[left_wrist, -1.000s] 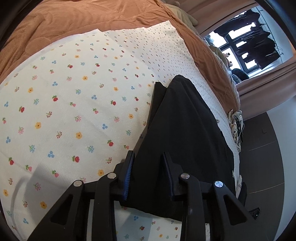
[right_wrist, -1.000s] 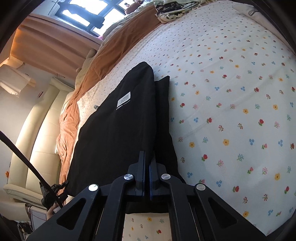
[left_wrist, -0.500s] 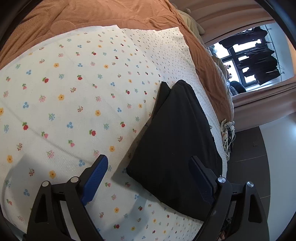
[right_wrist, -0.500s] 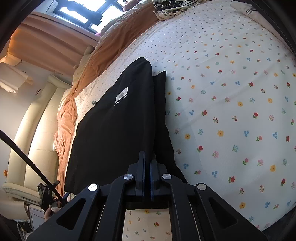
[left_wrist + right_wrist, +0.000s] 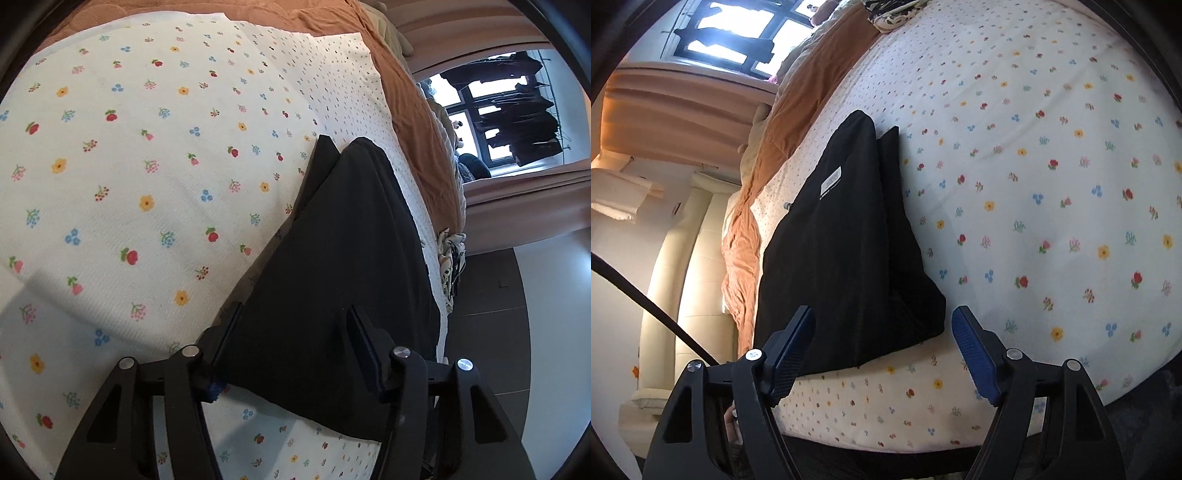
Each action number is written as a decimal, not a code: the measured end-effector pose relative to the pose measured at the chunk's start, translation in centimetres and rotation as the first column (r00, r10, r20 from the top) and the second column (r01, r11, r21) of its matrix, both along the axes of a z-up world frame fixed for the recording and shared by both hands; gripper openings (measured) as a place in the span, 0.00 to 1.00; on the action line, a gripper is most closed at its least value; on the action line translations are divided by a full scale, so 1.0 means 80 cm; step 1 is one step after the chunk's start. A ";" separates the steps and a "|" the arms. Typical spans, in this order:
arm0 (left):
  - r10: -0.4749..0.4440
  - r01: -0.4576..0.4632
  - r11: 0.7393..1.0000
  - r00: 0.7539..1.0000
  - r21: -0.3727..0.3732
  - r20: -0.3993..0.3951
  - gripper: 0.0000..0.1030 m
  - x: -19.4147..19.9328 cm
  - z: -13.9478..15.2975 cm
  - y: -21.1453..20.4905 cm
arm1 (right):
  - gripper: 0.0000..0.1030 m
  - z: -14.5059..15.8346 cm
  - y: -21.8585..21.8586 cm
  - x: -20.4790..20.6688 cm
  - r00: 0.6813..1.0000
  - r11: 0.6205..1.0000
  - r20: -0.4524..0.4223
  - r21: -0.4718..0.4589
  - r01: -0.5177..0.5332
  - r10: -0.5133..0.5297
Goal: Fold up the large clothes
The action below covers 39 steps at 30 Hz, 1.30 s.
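While its jaws close, the left gripper (image 5: pixel 291 325) straddles the near corner of the folded black fabric garment (image 5: pixel 340 266), cloth between the pads, though whether they press it cannot be told. With jaws opening, the right gripper (image 5: pixel 882 332) frames the garment's (image 5: pixel 846 251) other near end, pads clear of it. Beneath the garment lies the white flower-printed bedsheet (image 5: pixel 1052 192); beyond the garment, a rumpled orange blanket (image 5: pixel 413 122).
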<state>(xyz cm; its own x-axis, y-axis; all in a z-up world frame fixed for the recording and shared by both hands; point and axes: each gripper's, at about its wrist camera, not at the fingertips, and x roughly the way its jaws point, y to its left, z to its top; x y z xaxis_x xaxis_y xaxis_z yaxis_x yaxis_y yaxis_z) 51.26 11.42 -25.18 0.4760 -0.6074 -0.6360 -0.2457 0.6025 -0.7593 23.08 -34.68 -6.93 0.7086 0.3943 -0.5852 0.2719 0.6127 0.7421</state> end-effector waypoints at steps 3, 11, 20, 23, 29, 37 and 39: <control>0.001 -0.001 1.000 1.000 -0.015 -0.003 0.32 0.003 -0.004 0.001 | 0.73 -0.015 0.007 0.004 0.999 0.998 -0.013 0.050 -0.028 0.029; 0.016 -0.017 1.000 0.998 0.008 0.054 0.15 -0.019 0.017 -0.003 | 0.20 -0.044 0.006 0.038 0.999 0.998 -0.036 0.062 0.000 0.002; 0.032 -0.030 0.999 0.997 -0.025 0.070 0.15 -0.076 0.024 -0.011 | 0.12 -0.034 -0.008 0.035 1.000 0.999 0.005 0.035 0.020 -0.020; 0.049 -0.046 0.998 0.996 -0.040 0.074 0.15 -0.094 0.025 -0.013 | 0.12 -0.033 -0.010 0.024 0.999 0.999 -0.005 0.024 0.033 -0.033; 0.054 -0.050 0.998 0.996 -0.049 0.075 0.15 -0.094 0.021 -0.010 | 0.17 0.005 0.003 0.001 0.999 0.989 -0.039 -0.148 0.003 -0.009; 0.120 -0.113 0.991 0.987 -0.068 0.108 0.13 -0.089 0.024 0.018 | 0.17 0.069 0.032 -0.035 1.000 0.946 -0.015 -0.325 0.019 -0.025; 0.129 -0.121 0.990 0.986 -0.072 0.106 0.12 -0.091 0.023 0.029 | 0.17 0.088 0.036 -0.039 1.000 0.941 0.008 -0.337 0.015 -0.014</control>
